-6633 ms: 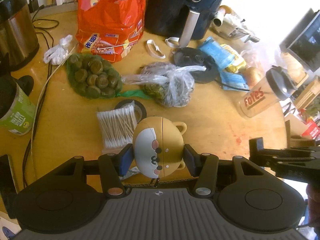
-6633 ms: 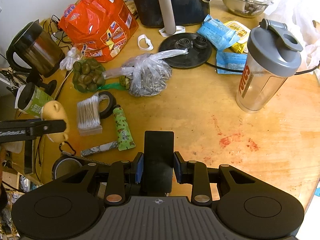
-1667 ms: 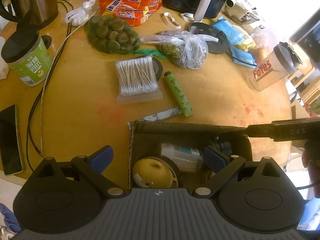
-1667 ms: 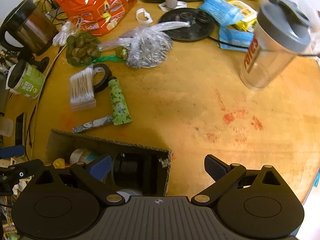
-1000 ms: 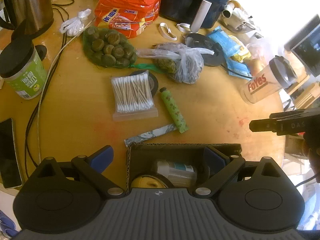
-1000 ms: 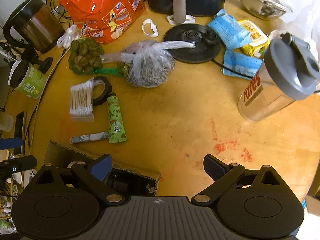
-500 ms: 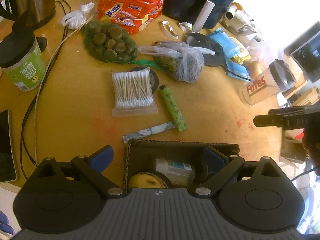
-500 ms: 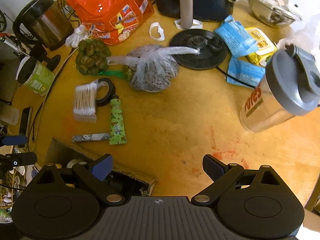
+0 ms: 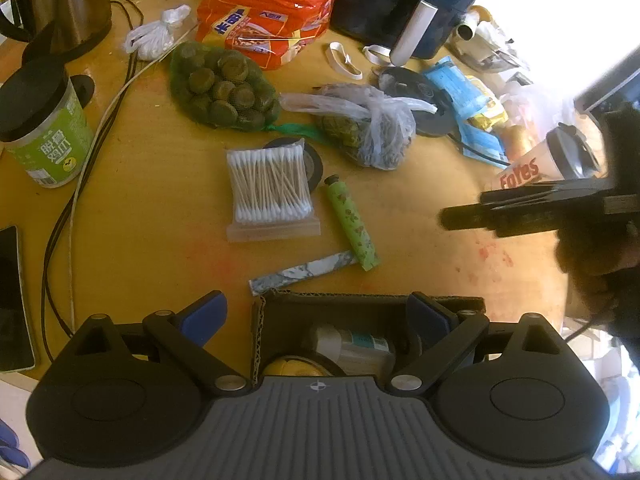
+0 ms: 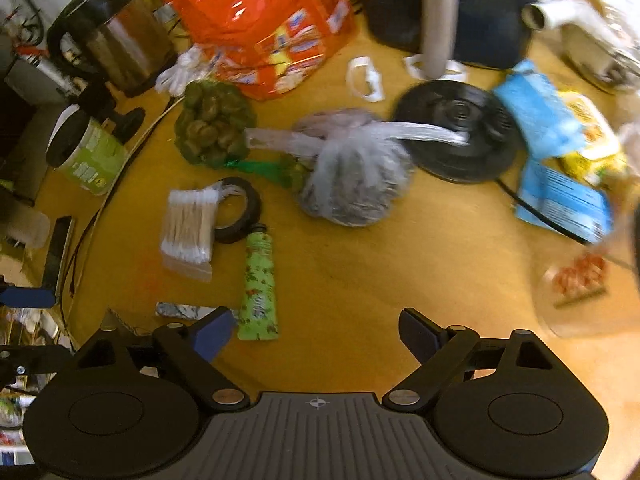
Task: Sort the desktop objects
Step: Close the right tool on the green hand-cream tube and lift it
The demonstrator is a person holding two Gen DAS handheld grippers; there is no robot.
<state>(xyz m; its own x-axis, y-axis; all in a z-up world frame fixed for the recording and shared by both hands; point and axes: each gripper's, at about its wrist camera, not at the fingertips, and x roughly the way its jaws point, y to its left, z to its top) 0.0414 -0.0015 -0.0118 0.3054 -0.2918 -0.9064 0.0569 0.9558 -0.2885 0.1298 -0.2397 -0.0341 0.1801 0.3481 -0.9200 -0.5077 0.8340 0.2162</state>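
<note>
My left gripper point(image 9: 316, 316) is open and empty, hovering over a cardboard box point(image 9: 360, 304) at the table's near edge. The box holds a yellow case point(image 9: 290, 366) and a white bottle point(image 9: 352, 346). Beyond it lie a grey patterned stick point(image 9: 304, 272), a green tube point(image 9: 352, 224), a bag of cotton swabs point(image 9: 270, 188) and a black tape roll point(image 9: 314, 162). My right gripper point(image 10: 316, 330) is open and empty above bare table, just right of the green tube point(image 10: 260, 280). The right gripper also shows at the right edge of the left wrist view point(image 9: 520, 210).
Further back are a net of green fruit point(image 9: 224, 88), a tied plastic bag point(image 9: 372, 128), an orange snack bag point(image 9: 268, 12), a green-labelled jar point(image 9: 44, 128), a kettle point(image 9: 64, 4), an air fryer point(image 9: 408, 0), a black disc base point(image 10: 456, 132), blue packets point(image 10: 556, 168), a shaker bottle point(image 9: 548, 160) and a phone point(image 9: 12, 300).
Earlier both grippers dropped their objects in the box and opened. Over the last second my right gripper has moved forward and left over the table; the left has barely moved.
</note>
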